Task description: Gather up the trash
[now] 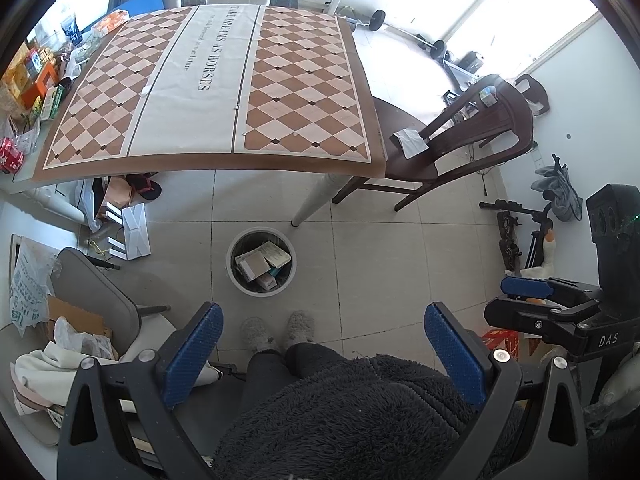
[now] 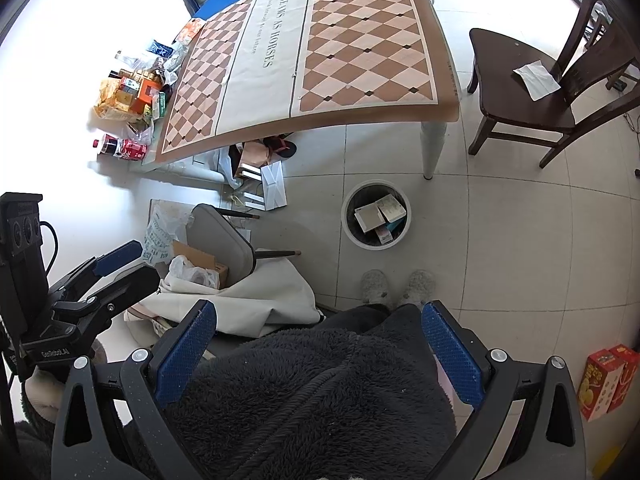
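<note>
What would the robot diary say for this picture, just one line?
left gripper: open, empty | right gripper: open, empty | trash bin: on floor by table leg, boxes inside | table mat: bare

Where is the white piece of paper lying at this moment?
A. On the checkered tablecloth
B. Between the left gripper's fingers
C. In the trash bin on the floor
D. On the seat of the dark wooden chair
D. The white paper lies flat on the seat of the dark wooden chair beside the table; the trash bin holds boxes, and both grippers are open and empty.
</note>
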Motion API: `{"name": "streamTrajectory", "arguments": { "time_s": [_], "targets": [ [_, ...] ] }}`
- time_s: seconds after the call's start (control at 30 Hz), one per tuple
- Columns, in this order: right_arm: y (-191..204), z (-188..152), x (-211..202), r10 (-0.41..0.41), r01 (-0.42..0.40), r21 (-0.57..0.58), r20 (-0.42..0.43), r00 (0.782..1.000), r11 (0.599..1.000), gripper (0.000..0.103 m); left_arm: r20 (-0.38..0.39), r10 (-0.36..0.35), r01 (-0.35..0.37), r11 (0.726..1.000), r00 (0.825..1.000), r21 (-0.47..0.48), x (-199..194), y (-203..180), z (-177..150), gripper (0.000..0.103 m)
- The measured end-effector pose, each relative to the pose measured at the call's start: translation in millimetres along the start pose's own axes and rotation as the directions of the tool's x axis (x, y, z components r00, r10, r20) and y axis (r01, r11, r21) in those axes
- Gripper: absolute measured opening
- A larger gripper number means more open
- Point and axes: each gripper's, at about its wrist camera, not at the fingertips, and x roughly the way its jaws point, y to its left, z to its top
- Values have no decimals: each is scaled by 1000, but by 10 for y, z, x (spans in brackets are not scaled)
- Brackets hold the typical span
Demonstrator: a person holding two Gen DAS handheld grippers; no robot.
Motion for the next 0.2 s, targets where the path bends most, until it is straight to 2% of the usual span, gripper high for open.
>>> {"name": "streamTrajectory", "arguments": {
  "time_s": [0.2],
  "targets": [
    [0,-4,1,1,-1,-1,0,1000,1000,103,5,-4,4,1000,1000,-6,-25,-35,38,103]
  ]
}}
